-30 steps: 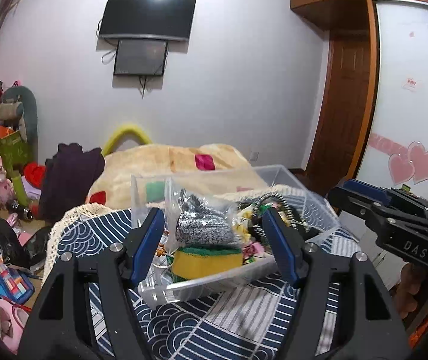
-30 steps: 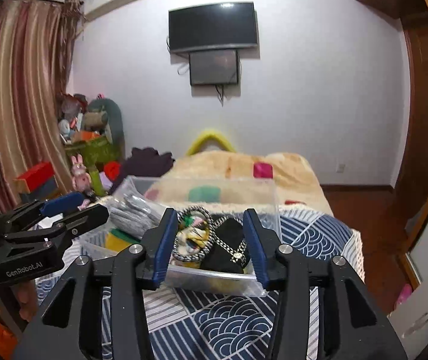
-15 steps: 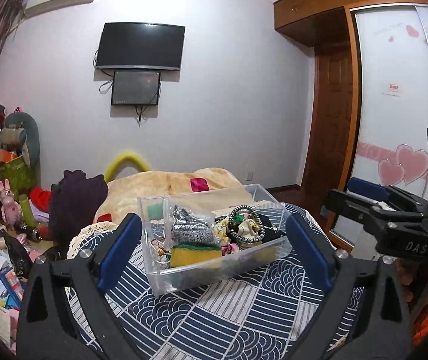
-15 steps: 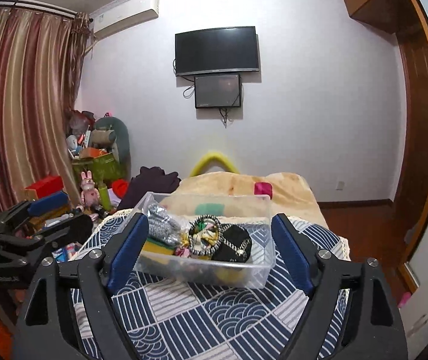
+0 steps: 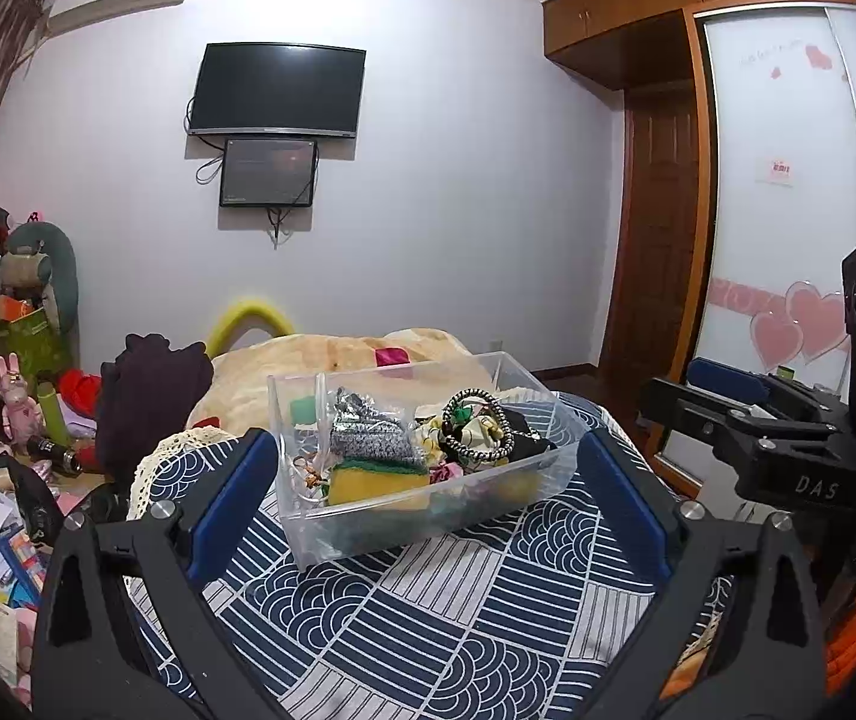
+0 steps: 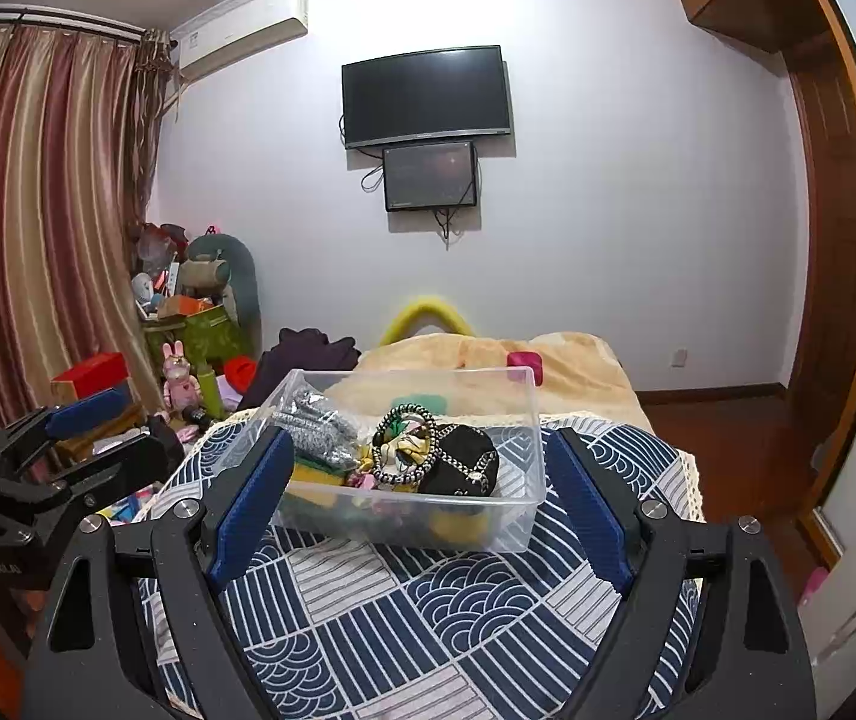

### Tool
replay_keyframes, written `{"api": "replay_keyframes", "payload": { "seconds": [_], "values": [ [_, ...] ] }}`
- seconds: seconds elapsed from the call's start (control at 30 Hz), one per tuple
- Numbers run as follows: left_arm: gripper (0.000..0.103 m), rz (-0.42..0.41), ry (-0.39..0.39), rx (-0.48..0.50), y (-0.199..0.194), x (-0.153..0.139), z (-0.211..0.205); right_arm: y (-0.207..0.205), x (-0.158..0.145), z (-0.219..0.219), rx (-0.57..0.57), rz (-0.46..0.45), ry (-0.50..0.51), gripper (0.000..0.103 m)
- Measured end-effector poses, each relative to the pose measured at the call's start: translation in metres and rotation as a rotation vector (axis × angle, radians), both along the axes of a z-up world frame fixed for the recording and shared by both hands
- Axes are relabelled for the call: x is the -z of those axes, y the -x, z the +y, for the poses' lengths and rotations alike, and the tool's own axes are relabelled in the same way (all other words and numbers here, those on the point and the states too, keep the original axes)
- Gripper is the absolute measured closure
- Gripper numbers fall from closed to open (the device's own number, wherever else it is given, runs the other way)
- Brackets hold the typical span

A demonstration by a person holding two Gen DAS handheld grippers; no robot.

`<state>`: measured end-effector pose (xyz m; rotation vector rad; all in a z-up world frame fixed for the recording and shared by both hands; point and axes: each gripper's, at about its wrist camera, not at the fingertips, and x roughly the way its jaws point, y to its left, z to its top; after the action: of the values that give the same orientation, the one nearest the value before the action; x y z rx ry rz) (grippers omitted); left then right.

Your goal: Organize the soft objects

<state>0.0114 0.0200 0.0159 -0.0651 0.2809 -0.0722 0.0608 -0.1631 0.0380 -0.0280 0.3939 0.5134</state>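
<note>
A clear plastic bin (image 5: 368, 531) stands on a table with a navy patterned cloth (image 5: 428, 612). It holds a silver mesh scrubber (image 5: 371, 438), a yellow-green sponge (image 5: 377, 477), a braided hair ring (image 5: 476, 426) and a black pouch (image 6: 464, 468). The bin also shows in the right wrist view (image 6: 488, 531). My left gripper (image 5: 428, 474) is open and empty, held back from the bin. My right gripper (image 6: 419, 480) is open and empty, also back from it. Each gripper shows at the edge of the other's view.
A bed with a beige blanket (image 6: 548, 360) lies behind the table. Toys, boxes and papers clutter the floor at left (image 5: 2, 516). A dark garment (image 5: 146, 384) hangs beside the table. A wooden door (image 5: 656, 228) and a wardrobe stand at right.
Both grippers have opened wide and drawn back and upward from the bin. The bin now looks smaller and farther away.
</note>
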Motion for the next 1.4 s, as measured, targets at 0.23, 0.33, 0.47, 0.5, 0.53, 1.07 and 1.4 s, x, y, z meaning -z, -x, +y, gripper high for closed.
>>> {"api": "replay_keyframes", "payload": {
  "seconds": [0.23,0.33,0.47,0.5,0.53,1.07,1.4],
  "values": [
    [0.001,0.0,0.003,-0.005,-0.0004,0.0024,0.0008,0.0014,0.0003,0.0005,0.0,0.002,0.001,0.019],
    [0.001,0.001,0.009,-0.007,-0.0003,0.0025,0.002,0.0021,0.0003,0.0004,-0.001,0.005,0.001,0.019],
    [0.001,0.003,0.01,-0.012,0.0,0.0031,0.0038,0.0025,-0.0004,0.0001,-0.002,0.006,0.0,0.019],
    [0.001,0.003,0.011,-0.012,-0.0002,0.0032,0.0043,0.0024,-0.0002,0.0004,-0.001,0.006,0.001,0.019],
    [0.001,0.004,0.012,-0.013,0.0,0.0035,0.0045,0.0025,-0.0001,0.0004,-0.001,0.006,0.002,0.019],
    [0.001,0.002,0.01,-0.012,0.0016,0.0025,0.0043,0.0035,-0.0003,0.0006,0.0,0.007,0.004,0.019],
    [0.001,0.003,0.007,-0.012,0.0018,0.0021,0.0041,0.0052,-0.0006,0.001,0.0,0.01,0.003,0.019]
  ]
}}
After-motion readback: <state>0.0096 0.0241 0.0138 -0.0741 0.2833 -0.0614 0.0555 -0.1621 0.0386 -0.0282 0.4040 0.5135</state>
